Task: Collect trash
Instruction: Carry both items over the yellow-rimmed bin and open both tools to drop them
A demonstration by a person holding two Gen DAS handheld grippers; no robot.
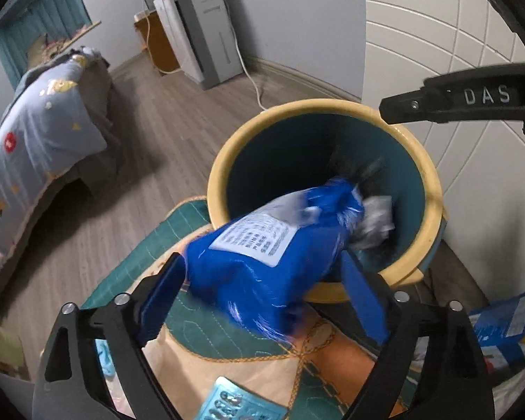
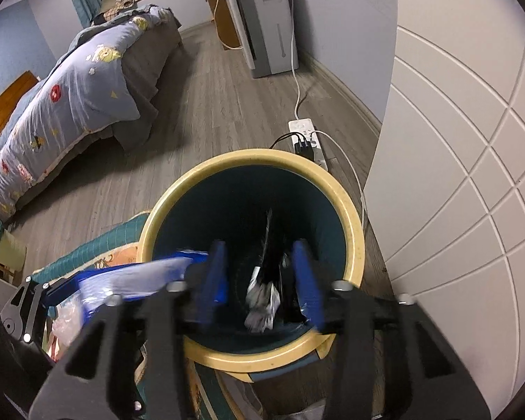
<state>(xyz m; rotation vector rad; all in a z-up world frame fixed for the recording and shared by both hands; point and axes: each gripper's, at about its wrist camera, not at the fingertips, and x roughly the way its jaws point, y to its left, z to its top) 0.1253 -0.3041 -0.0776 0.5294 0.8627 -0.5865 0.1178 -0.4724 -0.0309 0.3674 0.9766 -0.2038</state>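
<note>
- Trash: a crumpled blue plastic bag with a white printed label (image 1: 262, 248) lies between the blue fingers of the left gripper (image 1: 262, 301), its far end already over the rim of the round bin with a cream rim and teal inside (image 1: 224, 161). The jaws stand wide and the pads do not seem to press on it, so it looks released and is blurred as if slipping in.
- The right gripper (image 2: 260, 280) hangs over the bin mouth with its jaws parted; a small silver-and-black wrapper (image 2: 262, 301) shows blurred between them, apparently dropping free.
- Step in hand, as I judge it: letting both pieces go into the bin. Next comes pulling both grippers back and reaching for what remains nearby, such as the silver-blue blister pack (image 1: 234, 402) on the quilted teal-and-orange mat (image 1: 178, 350).
- Writing: the bag's label print is too blurred to read; "DAS" stands in raised letters on the black gripper arm (image 1: 486, 95).
- Beyond: grey wood floor (image 2: 210, 105), a bed with a patterned quilt (image 2: 77, 87), a white power strip (image 2: 306, 136).
</note>
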